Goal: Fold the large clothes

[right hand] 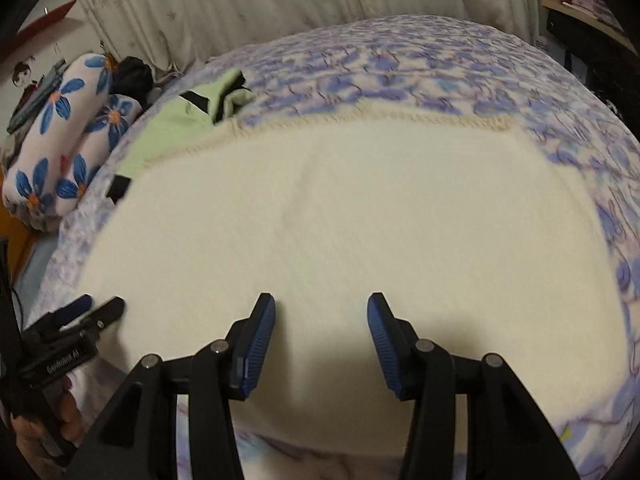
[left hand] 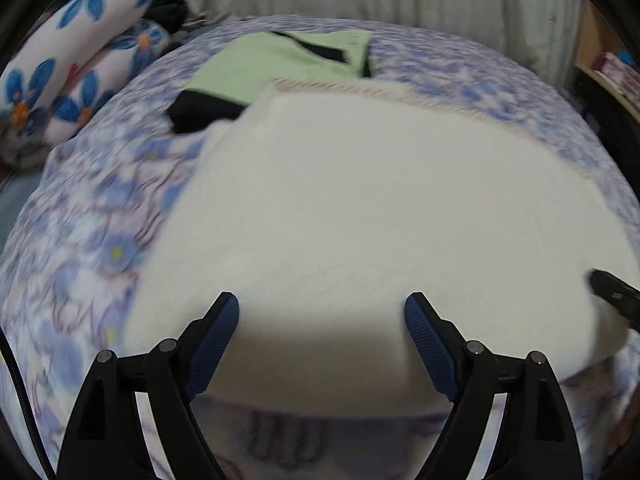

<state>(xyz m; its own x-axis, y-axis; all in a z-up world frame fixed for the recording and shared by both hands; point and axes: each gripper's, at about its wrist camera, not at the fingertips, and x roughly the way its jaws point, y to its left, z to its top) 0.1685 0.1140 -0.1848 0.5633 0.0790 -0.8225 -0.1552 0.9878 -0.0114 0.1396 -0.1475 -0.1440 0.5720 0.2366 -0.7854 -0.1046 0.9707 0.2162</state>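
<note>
Both grippers hover over a cream garment point(left hand: 360, 208) spread flat on the bed. Seen from its own camera, the left gripper point(left hand: 322, 316) has its jaws wide apart, with nothing between the blue ribbed pads point(left hand: 218, 340); only its shadow falls on the cloth below. The right gripper point(right hand: 321, 316) is also parted, though less widely, and its pads point(right hand: 260, 344) likewise grip nothing.

The cream garment fills the middle of both views, lying on a bedspread point(left hand: 88, 240) printed with blue and lilac flowers. Its far edge carries a beige stitched hem point(right hand: 360, 120) (blurred, so the stitch pattern is hard to read). Beyond its far left corner a light green garment point(left hand: 256, 64) with black panels lies partly tucked under the cream one.

Two rolled pillows point(left hand: 72, 52) with large blue flowers sit at the bed's left side, a dark bundle point(right hand: 134, 74) just behind them. A pale pleated curtain point(right hand: 240, 4) hangs behind the bed.
</note>
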